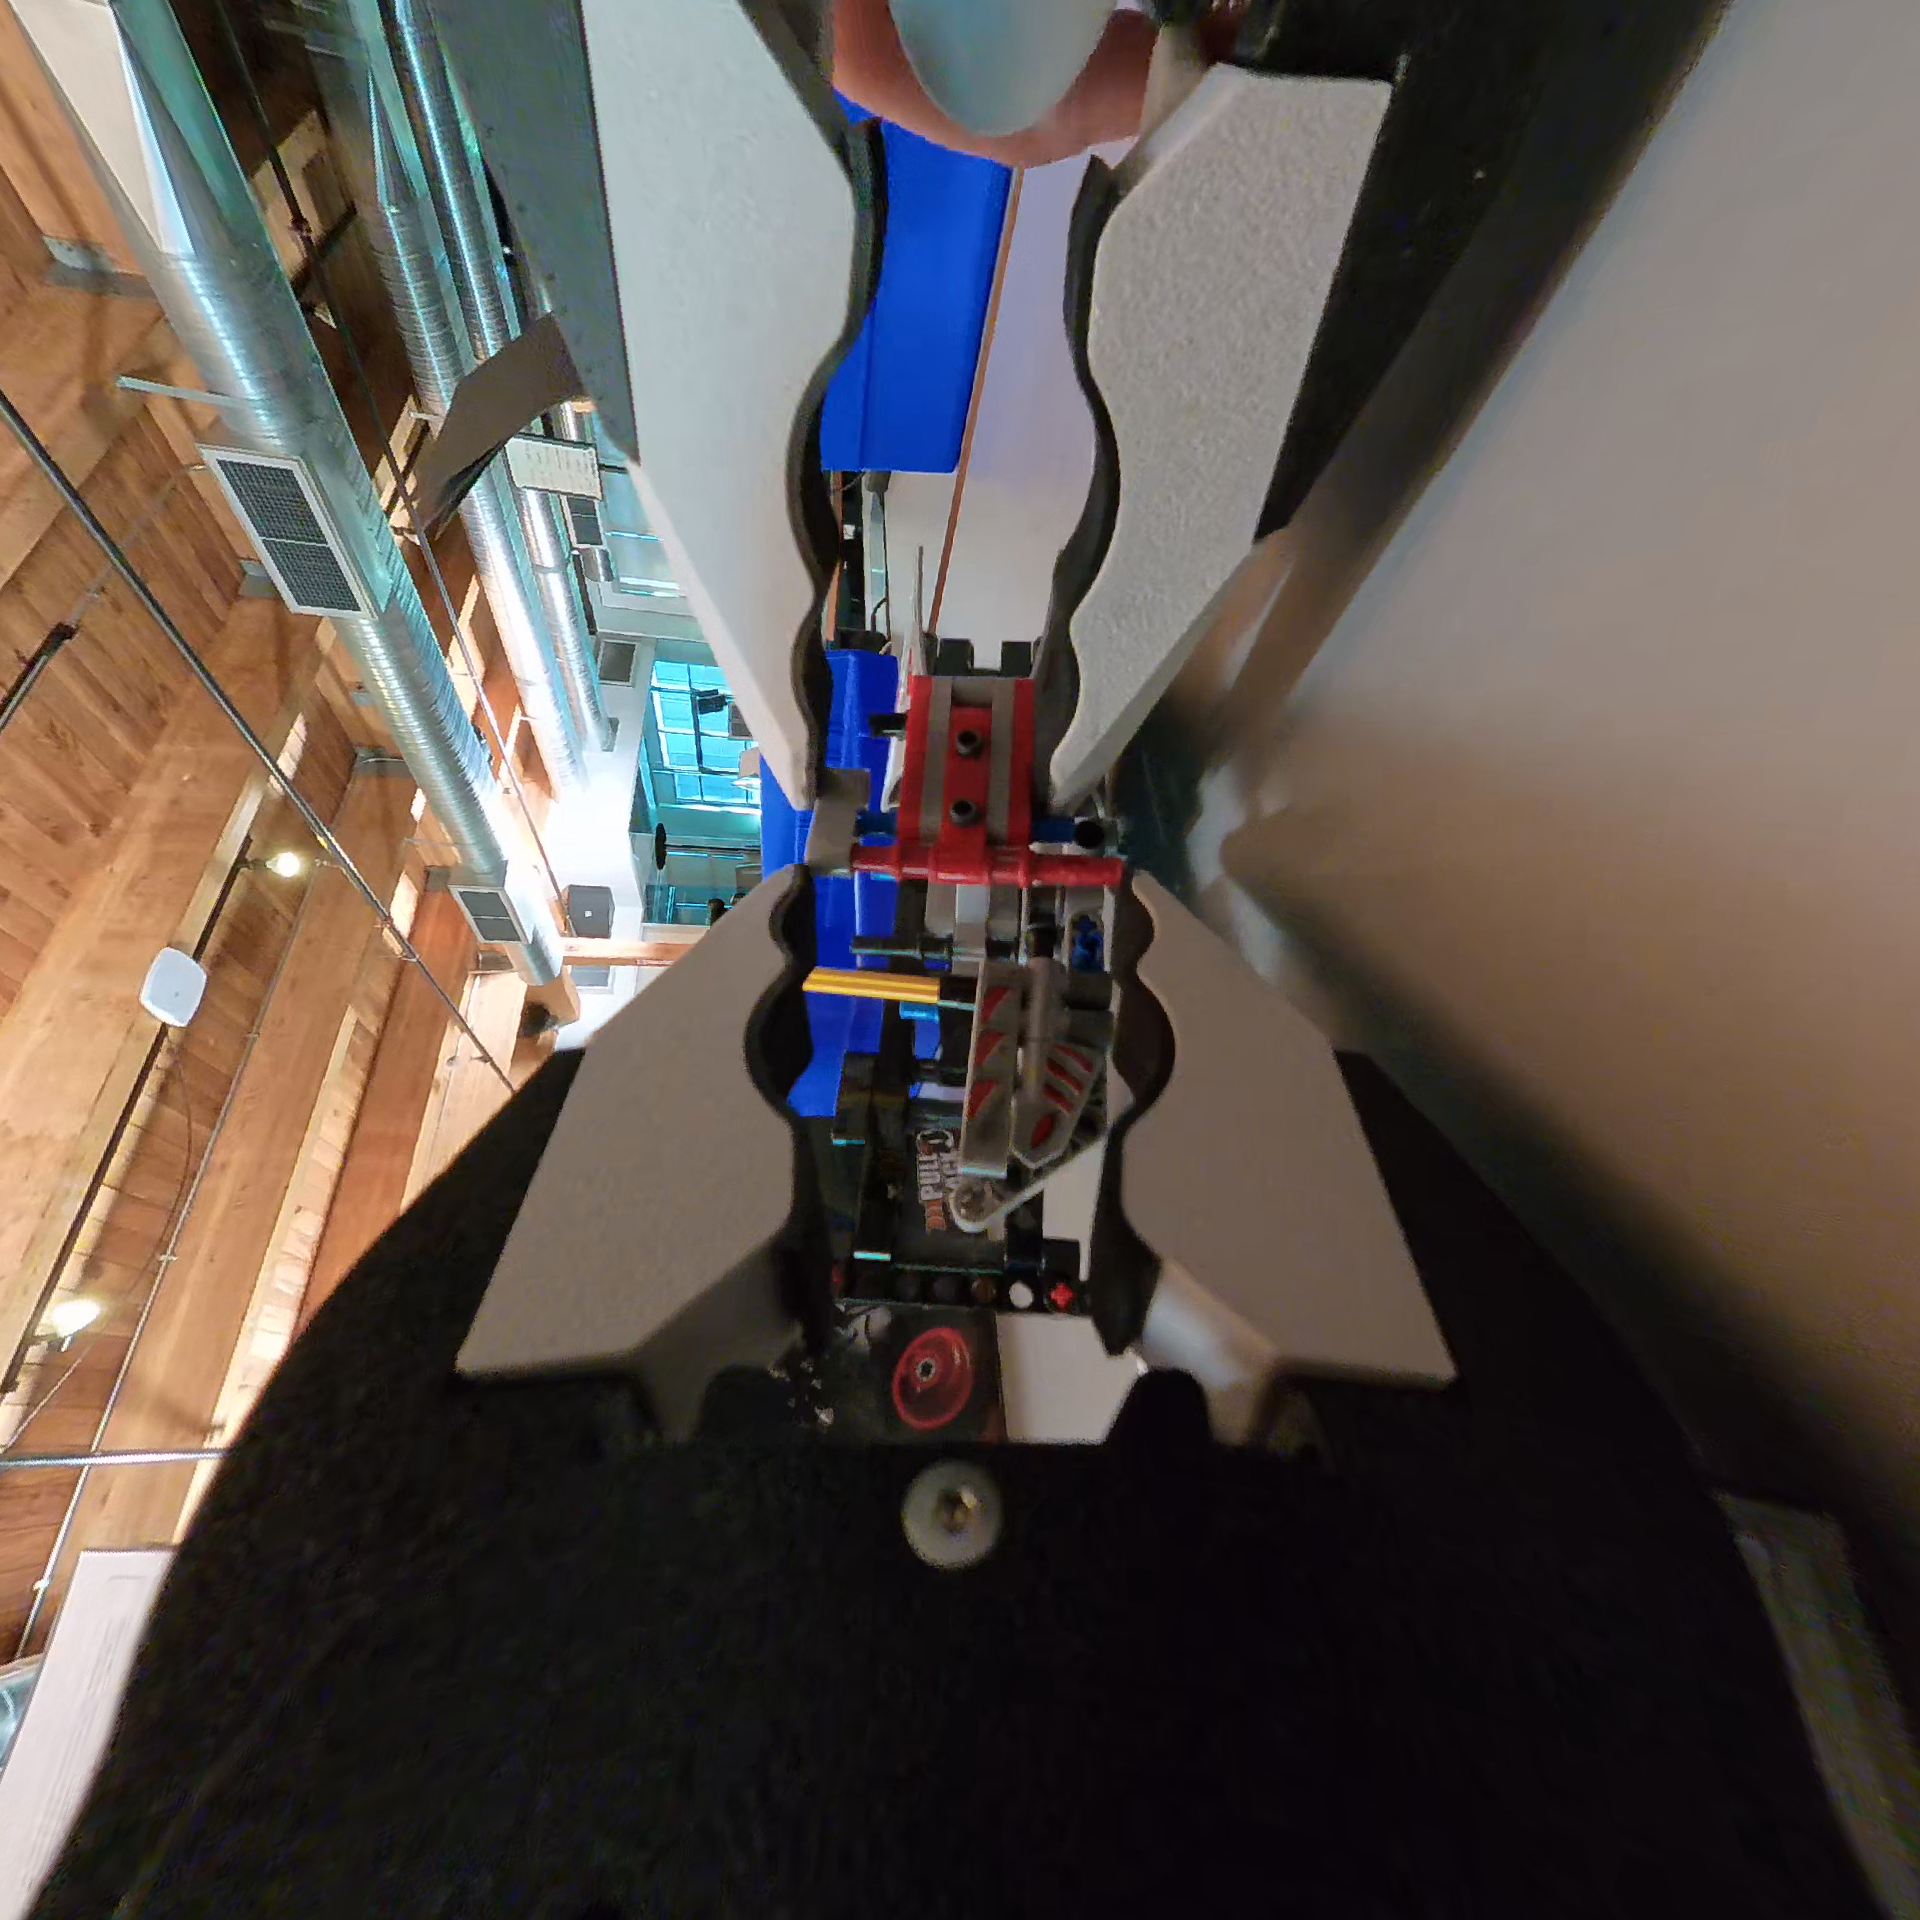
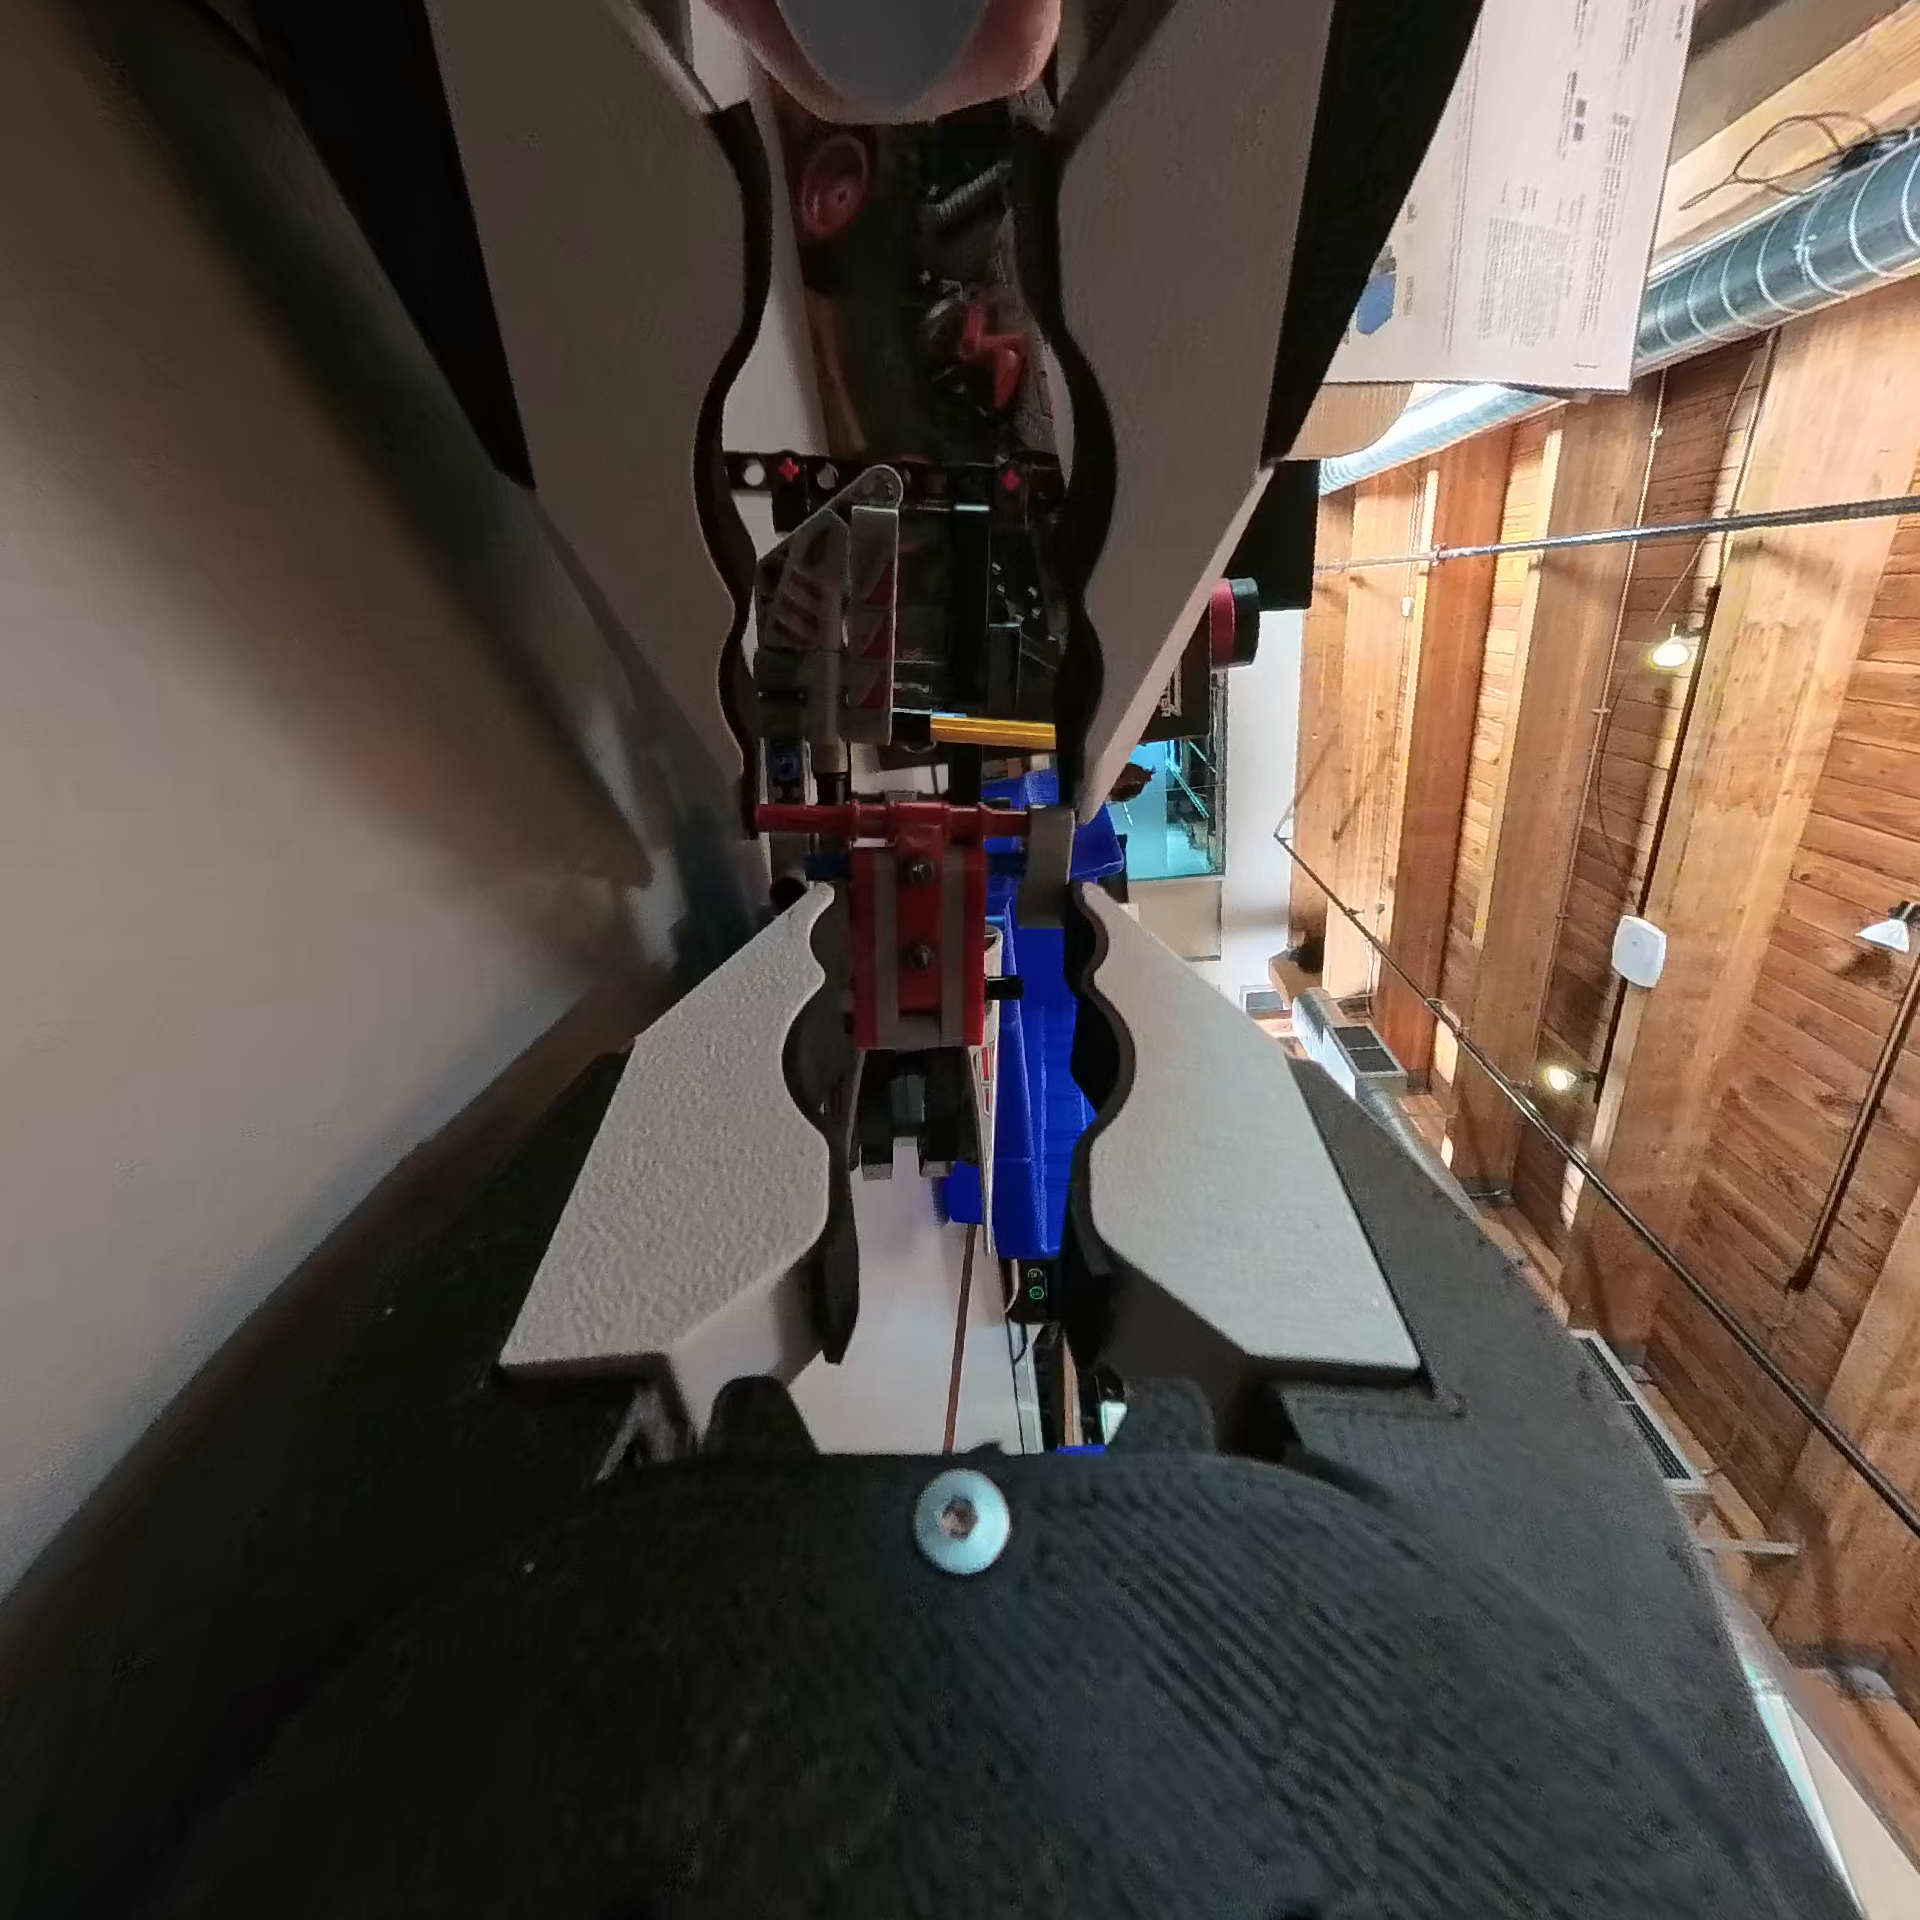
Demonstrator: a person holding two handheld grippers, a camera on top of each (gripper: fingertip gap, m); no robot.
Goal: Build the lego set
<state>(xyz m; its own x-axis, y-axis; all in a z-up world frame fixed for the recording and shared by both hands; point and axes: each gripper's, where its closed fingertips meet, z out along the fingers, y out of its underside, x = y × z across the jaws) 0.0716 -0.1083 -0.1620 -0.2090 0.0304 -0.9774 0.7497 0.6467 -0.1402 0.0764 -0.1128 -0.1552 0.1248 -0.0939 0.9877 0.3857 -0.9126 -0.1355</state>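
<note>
We see both wide-angle views bend straight lines hard toward the edges. Warm ceiling lamps (image 1: 283, 862) glow against the wooden ceiling (image 1: 125, 831), and cool daylight comes through a far window (image 1: 691, 748). The pale wall (image 2: 260, 727) falls into soft shadow. The near black gripper bodies are dark and blurred; the lego model (image 1: 987, 935) at centre stays fairly sharp.

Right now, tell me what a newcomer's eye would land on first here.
First, the lego model, a red, grey and black build held in mid-air at the centre of both views, between two sets of tongs that face each other. The left tongs grip its dark end, the right tongs its red end. Next, the red axle crossing the model, and the yellow rod poking out sideways.
</note>
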